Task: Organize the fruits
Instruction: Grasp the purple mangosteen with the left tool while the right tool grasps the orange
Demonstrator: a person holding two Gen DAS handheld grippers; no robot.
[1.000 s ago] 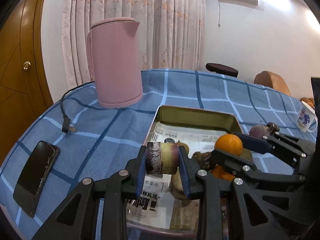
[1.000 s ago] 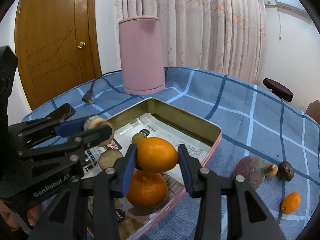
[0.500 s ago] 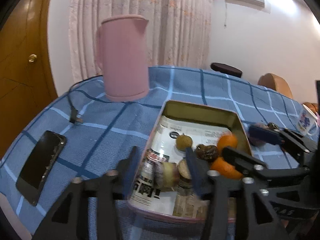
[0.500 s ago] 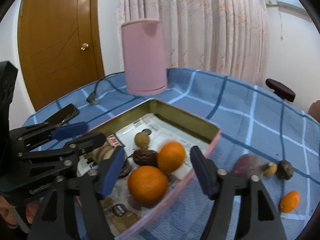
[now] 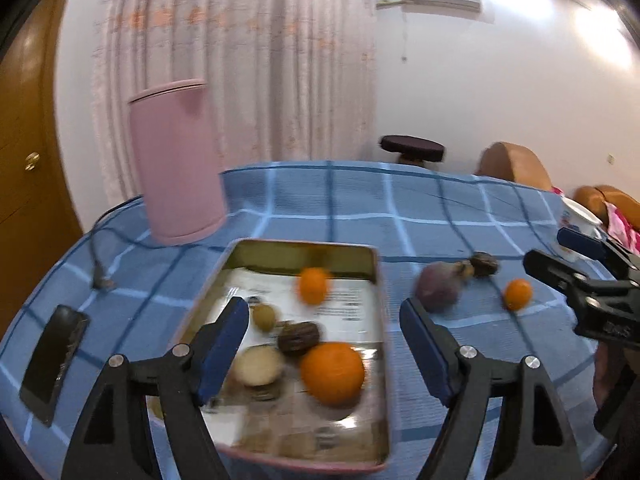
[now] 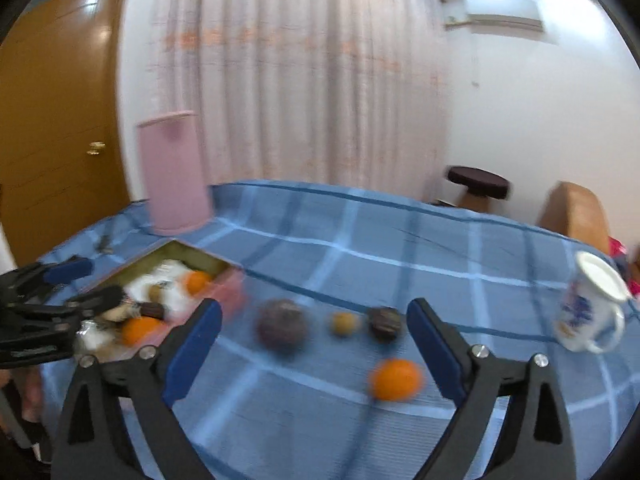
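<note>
A gold metal tray (image 5: 304, 254) lined with newspaper holds a large orange (image 5: 332, 372), a small orange (image 5: 314, 284), a dark wrinkled fruit (image 5: 299, 336), a pale cut piece (image 5: 258, 366) and a small yellowish fruit (image 5: 264, 316). My left gripper (image 5: 324, 316) hovers over the tray's near end, its jaws opening with nothing between them. My right gripper (image 6: 314, 308) is also opening and empty above the cloth. Ahead of it lie a purple fruit (image 6: 282, 326), a small yellow fruit (image 6: 343, 323), a dark fruit (image 6: 385, 323) and an orange (image 6: 396, 378).
A pink kettle (image 5: 180, 168) stands behind the tray, its cable and plug (image 5: 100, 280) trailing left. A black phone (image 5: 52, 356) lies near the table's left edge. A white mug (image 6: 588, 308) stands at the right. A stool and chairs sit beyond the blue checked tablecloth.
Both grippers opened. The left let its pale cut piece fall into the tray, the right let go of its orange there. Both drew back, and the right swung rightward over the loose fruits.
</note>
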